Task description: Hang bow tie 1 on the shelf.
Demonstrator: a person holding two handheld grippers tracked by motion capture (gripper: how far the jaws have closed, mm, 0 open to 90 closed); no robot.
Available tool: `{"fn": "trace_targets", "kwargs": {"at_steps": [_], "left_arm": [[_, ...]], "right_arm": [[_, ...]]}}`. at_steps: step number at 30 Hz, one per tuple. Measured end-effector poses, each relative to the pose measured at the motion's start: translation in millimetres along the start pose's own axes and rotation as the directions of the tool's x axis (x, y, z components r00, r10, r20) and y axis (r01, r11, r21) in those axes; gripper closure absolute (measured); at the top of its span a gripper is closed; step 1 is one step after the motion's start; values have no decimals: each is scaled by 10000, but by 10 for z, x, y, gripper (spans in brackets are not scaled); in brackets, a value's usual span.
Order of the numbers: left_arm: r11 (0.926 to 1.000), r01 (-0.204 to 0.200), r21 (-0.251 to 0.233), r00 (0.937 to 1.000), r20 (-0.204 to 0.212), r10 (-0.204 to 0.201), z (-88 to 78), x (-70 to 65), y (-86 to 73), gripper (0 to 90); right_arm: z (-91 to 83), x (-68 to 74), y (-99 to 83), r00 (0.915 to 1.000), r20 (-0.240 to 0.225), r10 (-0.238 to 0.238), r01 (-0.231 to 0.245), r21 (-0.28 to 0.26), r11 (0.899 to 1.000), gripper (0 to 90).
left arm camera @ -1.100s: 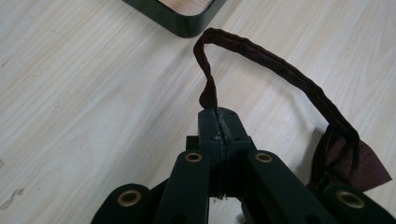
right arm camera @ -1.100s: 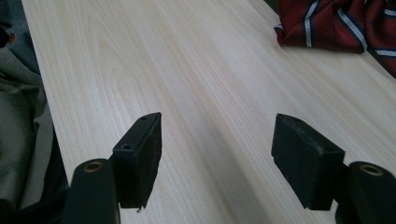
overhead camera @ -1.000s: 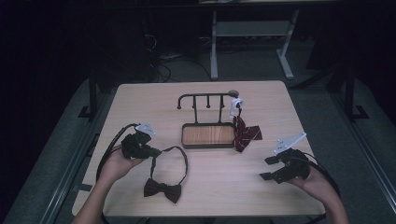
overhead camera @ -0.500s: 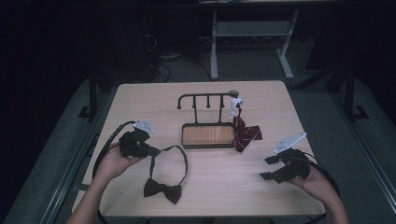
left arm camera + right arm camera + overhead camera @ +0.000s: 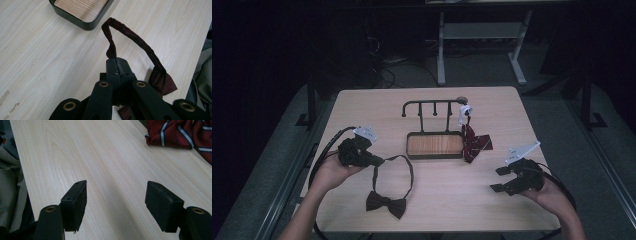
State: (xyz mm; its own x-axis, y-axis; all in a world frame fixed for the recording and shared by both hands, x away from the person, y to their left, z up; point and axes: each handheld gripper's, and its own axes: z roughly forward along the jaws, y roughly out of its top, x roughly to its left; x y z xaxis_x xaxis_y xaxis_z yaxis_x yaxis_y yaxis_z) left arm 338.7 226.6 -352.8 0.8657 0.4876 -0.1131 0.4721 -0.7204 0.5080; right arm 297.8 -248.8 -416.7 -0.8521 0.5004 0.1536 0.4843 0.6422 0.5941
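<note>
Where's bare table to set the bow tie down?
Free: the strip between the tray and the right gripper, and the far left corner behind the left gripper. Crowded: around the rack and striped tie, and the bow tie itself.

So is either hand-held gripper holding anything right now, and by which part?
The left hand-held gripper is shut on the dark bow tie, pinching its neck strap near one end. The right hand-held gripper is open over the table, holding nothing.
</note>
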Motion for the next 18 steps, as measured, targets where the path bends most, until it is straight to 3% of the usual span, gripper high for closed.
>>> {"fn": "trace_targets", "kwargs": {"at_steps": [18], "left_arm": [[9997,-239,-1,9994,251,239,-161,-9,63,895]], "right_arm": [[23,-30,12,9999,-28,113,-112,114,9999,334]]}}
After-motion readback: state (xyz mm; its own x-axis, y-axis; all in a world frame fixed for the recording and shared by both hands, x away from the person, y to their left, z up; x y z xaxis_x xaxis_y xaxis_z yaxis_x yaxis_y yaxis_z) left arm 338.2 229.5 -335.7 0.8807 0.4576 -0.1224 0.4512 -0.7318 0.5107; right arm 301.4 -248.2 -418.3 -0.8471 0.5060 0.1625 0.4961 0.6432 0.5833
